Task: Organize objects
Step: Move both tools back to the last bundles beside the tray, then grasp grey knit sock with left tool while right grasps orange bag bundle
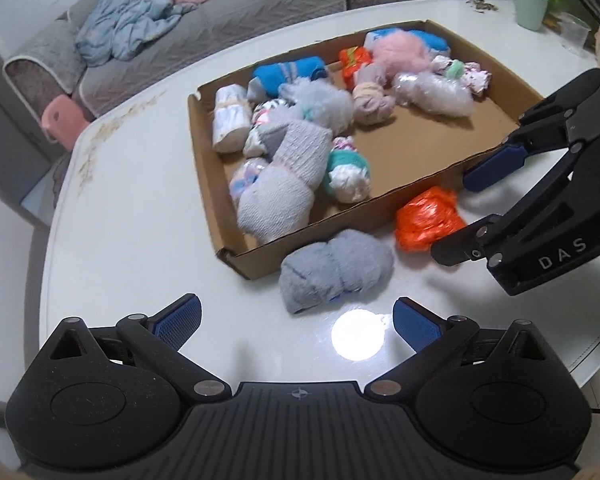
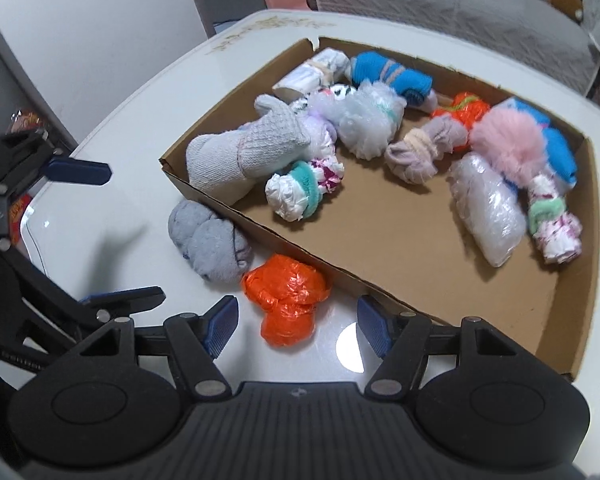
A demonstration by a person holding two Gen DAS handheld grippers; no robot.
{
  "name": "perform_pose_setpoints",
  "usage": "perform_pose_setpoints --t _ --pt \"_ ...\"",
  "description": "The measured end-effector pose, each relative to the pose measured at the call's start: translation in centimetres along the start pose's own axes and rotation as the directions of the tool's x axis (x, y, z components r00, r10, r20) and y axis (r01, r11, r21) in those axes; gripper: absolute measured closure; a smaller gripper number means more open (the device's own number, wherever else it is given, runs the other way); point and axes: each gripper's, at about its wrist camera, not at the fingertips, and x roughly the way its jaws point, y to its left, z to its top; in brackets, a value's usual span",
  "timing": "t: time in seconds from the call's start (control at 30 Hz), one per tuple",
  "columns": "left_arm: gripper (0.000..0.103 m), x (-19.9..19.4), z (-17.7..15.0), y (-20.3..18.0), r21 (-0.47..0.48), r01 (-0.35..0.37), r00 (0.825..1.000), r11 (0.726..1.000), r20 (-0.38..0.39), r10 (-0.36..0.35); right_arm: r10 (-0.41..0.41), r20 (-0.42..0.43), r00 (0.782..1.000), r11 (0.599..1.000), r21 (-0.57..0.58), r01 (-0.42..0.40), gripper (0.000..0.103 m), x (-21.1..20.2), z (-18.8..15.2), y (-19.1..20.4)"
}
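A shallow cardboard box [image 1: 420, 136] [image 2: 380, 248] on the white table [image 1: 140, 220] holds several rolled socks and bagged bundles. Two items lie on the table just outside its near wall: a grey sock ball [image 1: 336, 268] [image 2: 208, 240] and an orange plastic bundle [image 1: 428, 220] [image 2: 286, 300]. My left gripper [image 1: 296, 320] [image 2: 118, 232] is open, its fingertips just short of the grey sock ball. My right gripper [image 2: 296, 328] [image 1: 472, 208] is open, tilted down over the orange bundle. The bundle lies partly between its blue pads, with gaps on both sides.
A green cup [image 1: 531, 6] and a clear plastic cup [image 1: 576, 34] stand at the table's far corner. Beyond the table are a grey sofa [image 1: 220, 8] strewn with clothes and a pink stool [image 1: 62, 120]. The table's rounded edge runs along the left.
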Motion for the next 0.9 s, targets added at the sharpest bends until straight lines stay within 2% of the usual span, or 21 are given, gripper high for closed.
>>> perform_pose_setpoints --t 0.13,0.2,0.27,0.33,0.53,0.73,0.9 --pt "0.001 0.0 -0.2 0.7 -0.034 0.011 1.0 0.999 -0.005 -0.011 -0.022 -0.014 1.0 1.0 0.0 0.022 0.042 1.2 -0.1 0.7" --pt "0.001 0.0 -0.2 1.0 -0.055 0.018 1.0 0.998 -0.006 -0.019 -0.029 -0.012 1.0 1.0 -0.002 0.029 0.048 1.6 -0.1 1.0" --pt "0.001 0.0 -0.2 1.4 -0.083 0.035 0.999 0.996 -0.003 -0.035 -0.042 -0.01 0.999 0.999 0.0 0.042 0.063 1.8 -0.1 1.1" --pt "0.001 0.1 -0.1 1.6 -0.107 0.042 0.999 0.993 0.001 -0.042 -0.039 -0.018 0.999 0.999 0.008 0.04 0.066 1.7 -0.1 0.8" --pt "0.001 1.0 0.6 1.9 -0.194 0.09 0.996 0.977 0.031 -0.086 -0.055 -0.062 0.997 0.998 -0.006 0.055 0.067 0.3 -1.8 -0.2" --pt "0.001 2.4 1.2 0.5 -0.172 0.067 0.998 0.983 0.033 -0.062 -0.065 -0.078 0.995 0.998 0.006 0.066 0.066 -1.0 -3.2 -1.2" --pt "0.001 3.3 1.4 -0.2 -0.178 0.077 0.997 0.981 0.037 -0.072 -0.087 -0.088 0.992 0.996 0.003 0.087 0.066 -1.3 -3.5 -1.8"
